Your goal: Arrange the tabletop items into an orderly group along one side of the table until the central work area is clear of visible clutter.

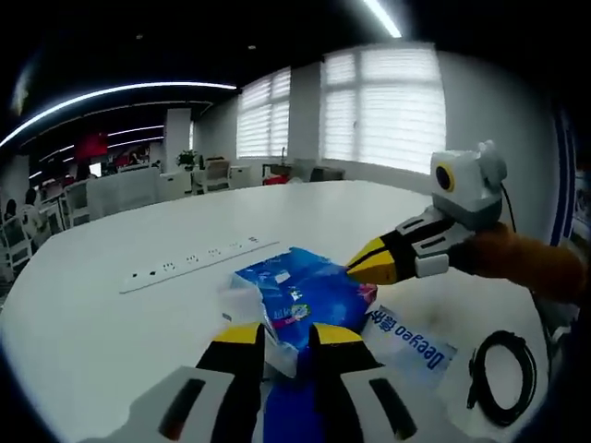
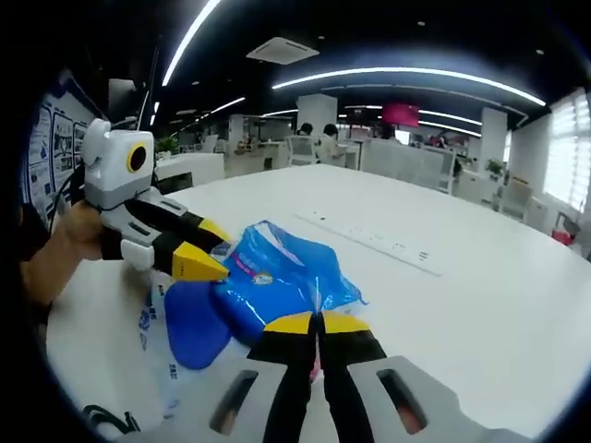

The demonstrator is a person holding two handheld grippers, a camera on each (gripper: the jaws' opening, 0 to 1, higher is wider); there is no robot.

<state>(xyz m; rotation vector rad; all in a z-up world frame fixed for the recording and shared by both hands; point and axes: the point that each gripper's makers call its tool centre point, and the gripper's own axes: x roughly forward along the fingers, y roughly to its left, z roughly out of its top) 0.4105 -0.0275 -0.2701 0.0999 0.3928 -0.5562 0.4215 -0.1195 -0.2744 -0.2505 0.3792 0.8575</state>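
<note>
A blue tissue pack (image 1: 300, 293) in crinkled plastic wrap sits between both grippers near the table edge. In the left gripper view one corner of it lies between my left gripper's (image 1: 288, 340) yellow-tipped jaws, which are closed against it. My right gripper (image 1: 362, 266) comes in from the right and pinches the pack's far edge. In the right gripper view, my right gripper (image 2: 319, 323) is shut on the blue tissue pack's (image 2: 277, 272) wrap, while the left gripper (image 2: 211, 249) holds its other side. A flat blue-and-white printed bag (image 1: 413, 343) lies under and beside the pack.
A long white power strip (image 1: 199, 261) lies across the white table (image 1: 111, 351), also seen as the power strip (image 2: 369, 242) beyond the pack. A coiled black cable (image 1: 501, 377) rests near the table edge. A hand (image 2: 65, 249) holds the left gripper. Office desks and chairs stand behind.
</note>
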